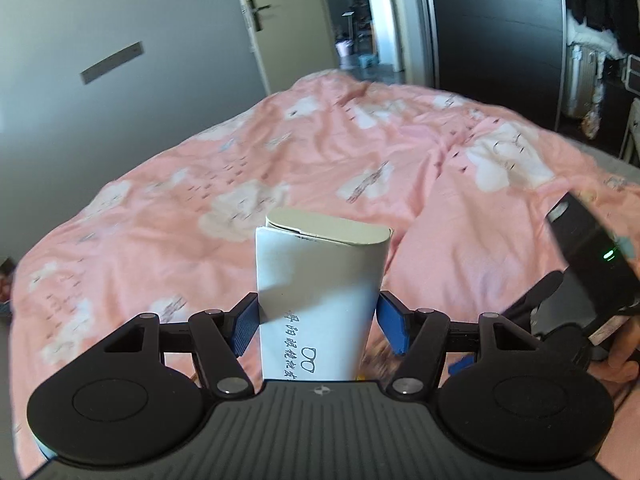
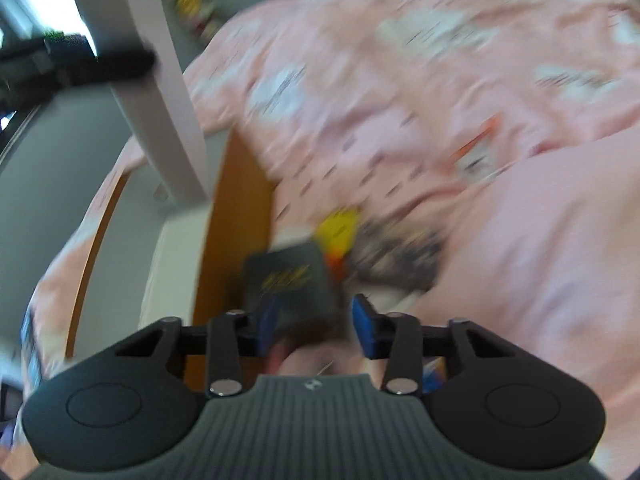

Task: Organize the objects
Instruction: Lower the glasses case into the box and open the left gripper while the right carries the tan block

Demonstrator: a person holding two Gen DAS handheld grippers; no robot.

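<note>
My left gripper [image 1: 318, 326] is shut on a white cardboard box [image 1: 320, 296] with black printed characters and a glasses drawing, held upright above the pink bed cover [image 1: 360, 152]. The same white box [image 2: 160, 92] shows in the right wrist view at upper left, with the left gripper's dark body beside it. My right gripper [image 2: 314, 328] is shut on a dark card-like box [image 2: 294, 284] with gold lettering. Behind it lie a yellow item [image 2: 340, 226] and a dark patterned item [image 2: 396, 260], both blurred. An orange and white packet [image 2: 478, 152] lies further up the cover.
An orange-sided open box with a pale inside [image 2: 236, 216] sits at the bed's left part in the right wrist view. The right gripper's body and the hand holding it [image 1: 588, 276] show at the right of the left view. A door, wardrobe and suitcase stand beyond the bed.
</note>
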